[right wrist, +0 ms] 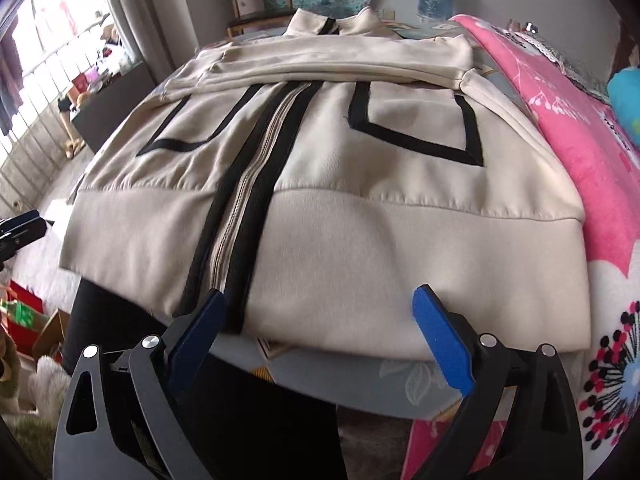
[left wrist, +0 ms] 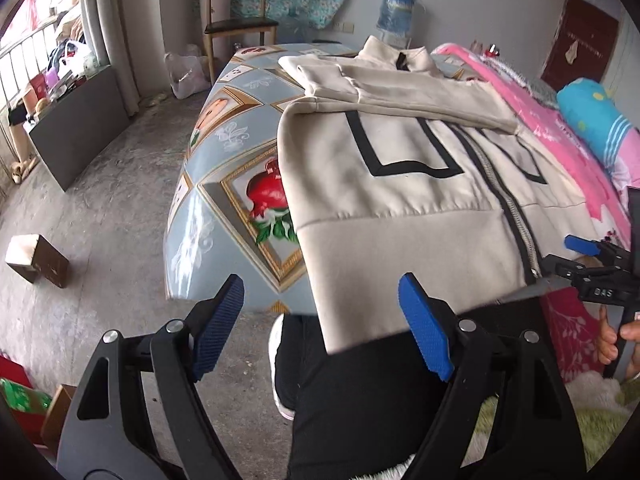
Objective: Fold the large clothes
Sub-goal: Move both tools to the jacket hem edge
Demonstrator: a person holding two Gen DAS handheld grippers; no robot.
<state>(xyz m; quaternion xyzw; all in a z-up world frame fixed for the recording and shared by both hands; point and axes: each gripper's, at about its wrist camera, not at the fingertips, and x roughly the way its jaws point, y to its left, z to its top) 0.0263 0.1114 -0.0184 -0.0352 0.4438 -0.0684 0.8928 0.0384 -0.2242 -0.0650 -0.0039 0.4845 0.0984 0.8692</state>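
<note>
A cream zip-up jacket (left wrist: pixel 400 200) (right wrist: pixel 340 160) with black trim lies face up on a table (left wrist: pixel 224 160) (right wrist: pixel 360 384) covered in a patterned blue cloth. Both sleeves are folded across its chest. Its hem hangs a little over the near table edge. My left gripper (left wrist: pixel 322 292) is open just off the hem's left corner, and nothing is pinched between its blue pads. My right gripper (right wrist: pixel 320 300) is open over the hem just right of the zip, also empty. The right gripper (left wrist: pixel 568 256) also shows in the left wrist view, and the left gripper (right wrist: pixel 20 228) in the right wrist view.
A pink blanket (left wrist: pixel 560 148) (right wrist: pixel 580 140) lies along the jacket's right side. A person's leg (left wrist: pixel 360 400) in black trousers stands against the near table edge. A wooden chair (left wrist: pixel 236 12) and a water bottle (left wrist: pixel 396 8) stand at the back. A small box (left wrist: pixel 36 260) sits on the floor.
</note>
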